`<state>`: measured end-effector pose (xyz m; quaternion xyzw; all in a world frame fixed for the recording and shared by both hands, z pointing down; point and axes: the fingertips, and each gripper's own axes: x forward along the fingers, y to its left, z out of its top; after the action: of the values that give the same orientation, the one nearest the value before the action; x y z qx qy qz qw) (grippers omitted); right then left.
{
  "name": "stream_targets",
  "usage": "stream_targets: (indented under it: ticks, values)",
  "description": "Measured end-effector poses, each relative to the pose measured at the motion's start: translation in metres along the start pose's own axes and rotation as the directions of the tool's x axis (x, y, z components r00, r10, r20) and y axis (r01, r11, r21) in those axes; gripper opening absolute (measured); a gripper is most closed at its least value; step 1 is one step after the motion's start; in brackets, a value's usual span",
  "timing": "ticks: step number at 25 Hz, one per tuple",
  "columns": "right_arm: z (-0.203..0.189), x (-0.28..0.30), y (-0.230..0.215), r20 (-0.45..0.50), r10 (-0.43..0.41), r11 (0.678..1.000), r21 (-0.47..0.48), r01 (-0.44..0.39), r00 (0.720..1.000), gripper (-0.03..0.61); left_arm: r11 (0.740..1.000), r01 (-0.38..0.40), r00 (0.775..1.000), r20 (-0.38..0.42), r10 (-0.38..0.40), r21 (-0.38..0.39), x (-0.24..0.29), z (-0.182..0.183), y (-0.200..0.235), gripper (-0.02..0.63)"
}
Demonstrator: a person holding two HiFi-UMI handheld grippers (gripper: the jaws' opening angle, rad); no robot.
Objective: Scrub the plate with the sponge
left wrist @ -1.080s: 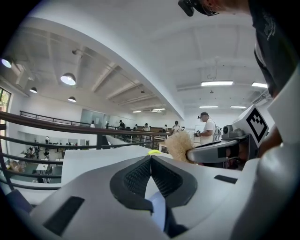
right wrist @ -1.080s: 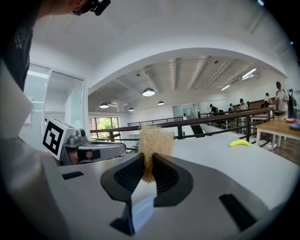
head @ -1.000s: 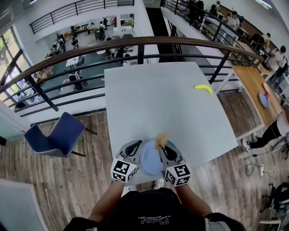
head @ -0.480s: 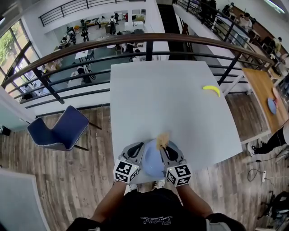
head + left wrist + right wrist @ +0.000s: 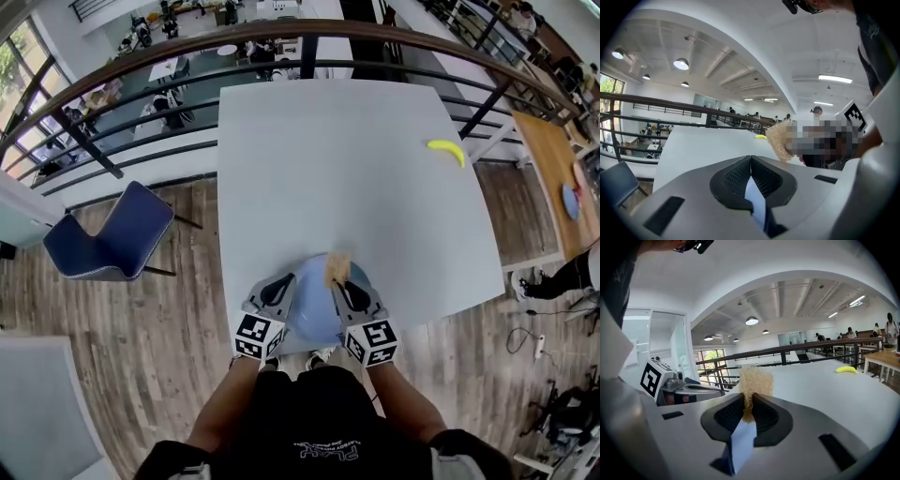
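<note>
A pale blue plate hangs over the near edge of the grey table. My left gripper is shut on its left rim, and a thin blue sliver of the plate shows between the closed jaws. My right gripper is shut on a tan fibrous sponge, which rests at the plate's far right rim. In the right gripper view the sponge sticks up out of the closed jaws. The sponge also shows in the left gripper view, to the right of my left gripper.
A yellow banana lies at the table's far right. A blue chair stands on the wood floor to the left. A dark railing runs behind the table. Another wooden table is at the far right.
The head camera has tilted down, so the table sits higher in the view. Both grippers, the plate and the sponge keep nearly the same arrangement.
</note>
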<state>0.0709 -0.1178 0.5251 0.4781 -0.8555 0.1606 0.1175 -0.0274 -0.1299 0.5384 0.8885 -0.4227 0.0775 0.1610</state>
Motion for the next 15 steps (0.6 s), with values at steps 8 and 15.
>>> stream_targets:
  ticks: [8,15]
  values:
    - [-0.045,0.019,0.007,-0.098,0.038,0.999,0.010,-0.037,0.994,0.057,0.999,-0.004,0.999,-0.043,0.002,-0.052,0.004,-0.030,0.006,0.012]
    - [-0.077,0.031,0.011,-0.215,0.058,0.998,-0.016,-0.063,0.975,0.057,0.997,-0.046,0.995,-0.086,0.041,-0.057,0.002,-0.055,0.017,0.012]
